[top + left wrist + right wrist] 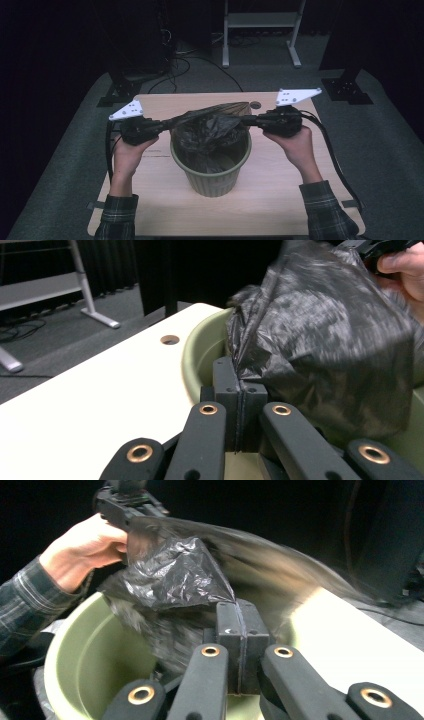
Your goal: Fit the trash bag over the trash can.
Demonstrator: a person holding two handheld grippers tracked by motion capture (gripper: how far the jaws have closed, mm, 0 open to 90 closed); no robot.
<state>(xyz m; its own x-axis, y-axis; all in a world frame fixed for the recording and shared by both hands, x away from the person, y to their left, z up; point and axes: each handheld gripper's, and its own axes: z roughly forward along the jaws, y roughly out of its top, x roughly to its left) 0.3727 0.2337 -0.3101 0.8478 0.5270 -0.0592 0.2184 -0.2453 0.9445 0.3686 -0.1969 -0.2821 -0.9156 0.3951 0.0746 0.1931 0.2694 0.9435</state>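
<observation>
Black bin liner (212,131) hangs stretched between the two grippers above an olive-green waste bin (212,177) that stands in the middle of the pale wooden counter (280,200), its lower part sagging into the bin's mouth. The left gripper (165,124) has its jaws closed on the liner's left edge, and the right gripper (248,119) has its jaws closed on the right edge, both held level just above the rim. In the left gripper view the bag bulges over the bin's wall beside a round hole (170,339) in the counter.
</observation>
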